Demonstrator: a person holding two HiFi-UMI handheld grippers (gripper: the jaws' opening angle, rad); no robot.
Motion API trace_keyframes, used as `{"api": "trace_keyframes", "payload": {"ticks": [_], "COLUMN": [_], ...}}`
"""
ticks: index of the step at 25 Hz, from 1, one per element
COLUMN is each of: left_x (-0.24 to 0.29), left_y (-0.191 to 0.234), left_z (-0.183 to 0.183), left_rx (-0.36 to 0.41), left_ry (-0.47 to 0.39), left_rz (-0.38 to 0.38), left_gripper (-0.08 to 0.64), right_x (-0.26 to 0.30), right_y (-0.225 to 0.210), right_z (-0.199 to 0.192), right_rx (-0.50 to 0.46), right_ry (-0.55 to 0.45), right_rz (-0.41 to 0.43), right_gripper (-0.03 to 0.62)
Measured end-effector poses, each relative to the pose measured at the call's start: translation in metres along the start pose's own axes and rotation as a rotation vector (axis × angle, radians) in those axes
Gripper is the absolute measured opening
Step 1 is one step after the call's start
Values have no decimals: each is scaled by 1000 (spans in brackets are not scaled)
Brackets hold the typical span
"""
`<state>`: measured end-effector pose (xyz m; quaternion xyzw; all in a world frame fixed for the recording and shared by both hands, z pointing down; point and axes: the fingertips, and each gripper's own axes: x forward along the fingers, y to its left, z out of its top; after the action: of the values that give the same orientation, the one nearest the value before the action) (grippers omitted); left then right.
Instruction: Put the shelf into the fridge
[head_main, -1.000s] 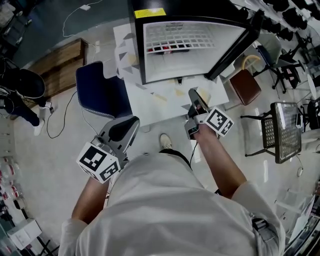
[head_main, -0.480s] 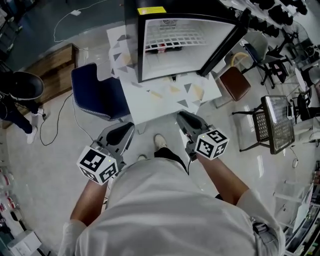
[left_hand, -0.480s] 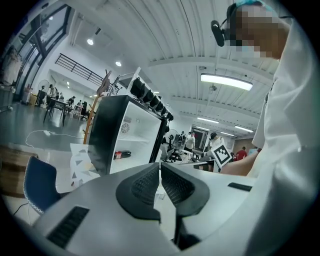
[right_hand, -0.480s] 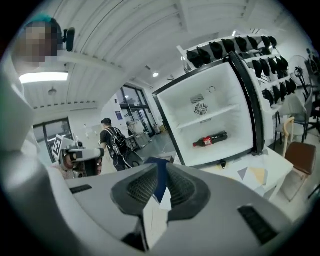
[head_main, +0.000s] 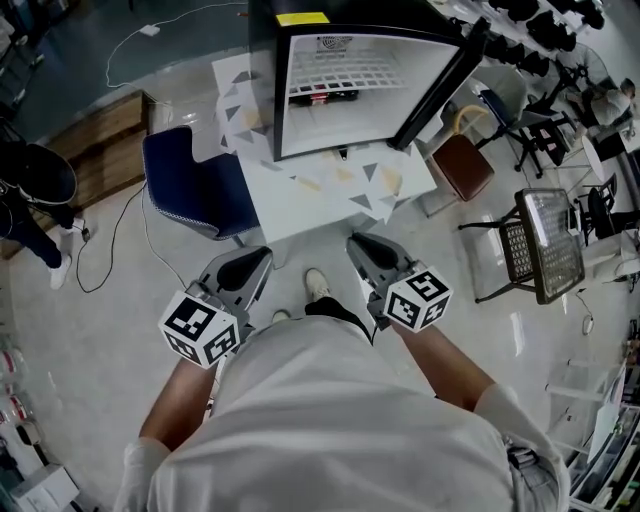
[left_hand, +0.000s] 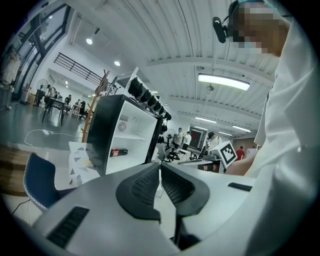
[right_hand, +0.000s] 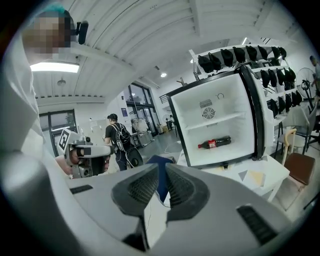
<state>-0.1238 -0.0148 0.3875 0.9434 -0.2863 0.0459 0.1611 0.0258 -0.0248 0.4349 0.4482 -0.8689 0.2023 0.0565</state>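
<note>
The black mini fridge (head_main: 270, 80) stands open on a white platform, its door (head_main: 440, 85) swung to the right. A white wire shelf (head_main: 345, 72) sits inside at mid height, above a dark bottle (head_main: 322, 97) with a red label. The right gripper view shows the same shelf (right_hand: 220, 118) and bottle (right_hand: 215, 143). Both grippers are held close to my body, well short of the fridge. My left gripper (head_main: 262, 256) is shut and empty. My right gripper (head_main: 353, 241) has just been closing; a narrow gap remains, with nothing between the jaws.
A blue chair (head_main: 195, 185) stands left of the white platform (head_main: 320, 200), a brown chair (head_main: 465, 165) to its right. A wire-mesh chair (head_main: 545, 245) is at the far right, a wooden bench (head_main: 110, 130) at the left. A cable (head_main: 150, 240) lies on the floor.
My right gripper has pulled back from the fridge front towards my body and rolled, its marker cube now facing differently. The left gripper has shifted a little.
</note>
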Motion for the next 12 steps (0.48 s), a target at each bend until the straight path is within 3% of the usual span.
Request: {"api": "trace_keyframes", "payload": {"ticks": [12], "left_x": [4], "left_y": [-12], "left_z": [-13], "left_rx": [-6], "left_ry": [24], "left_rz": [-45], "left_gripper": [25], "right_x": [-24], "right_y": [6], "right_z": [-4], "right_rx": [-24], "right_ry": [-24], "right_rz": [-48], "right_gripper": [28]}}
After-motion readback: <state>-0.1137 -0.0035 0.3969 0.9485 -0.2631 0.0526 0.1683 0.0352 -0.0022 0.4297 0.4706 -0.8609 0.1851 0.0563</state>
